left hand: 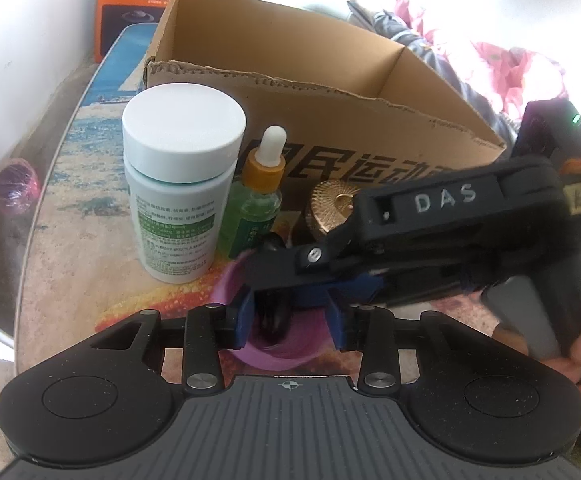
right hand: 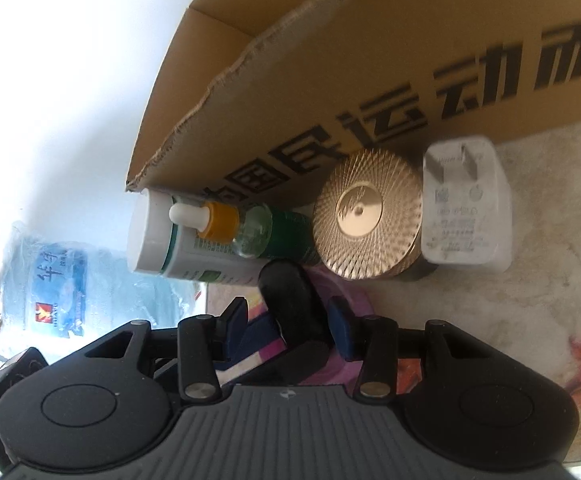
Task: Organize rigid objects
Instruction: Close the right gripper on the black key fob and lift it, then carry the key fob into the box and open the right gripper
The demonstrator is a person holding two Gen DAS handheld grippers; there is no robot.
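Left wrist view: the left hand-held gripper [left hand: 290, 322] sits wide open around a purple cup [left hand: 278, 344] on the worktop [left hand: 90, 280]. The right hand-held gripper [left hand: 268, 280] reaches in from the right, and its fingers are closed on a black thing [left hand: 272, 320] inside the cup. Just behind stand a white bottle [left hand: 178, 184], a green dropper bottle [left hand: 256, 200] and a gold jar [left hand: 330, 210], in front of a cardboard box [left hand: 330, 120]. Right wrist view shows a white plug [right hand: 464, 208] beside the gold jar.

Before the box [left hand: 330, 128] — jar [left hand: 178, 184], dropper bottle [left hand: 260, 196], round tin [right hand: 366, 216], plug [right hand: 464, 212] side by side.
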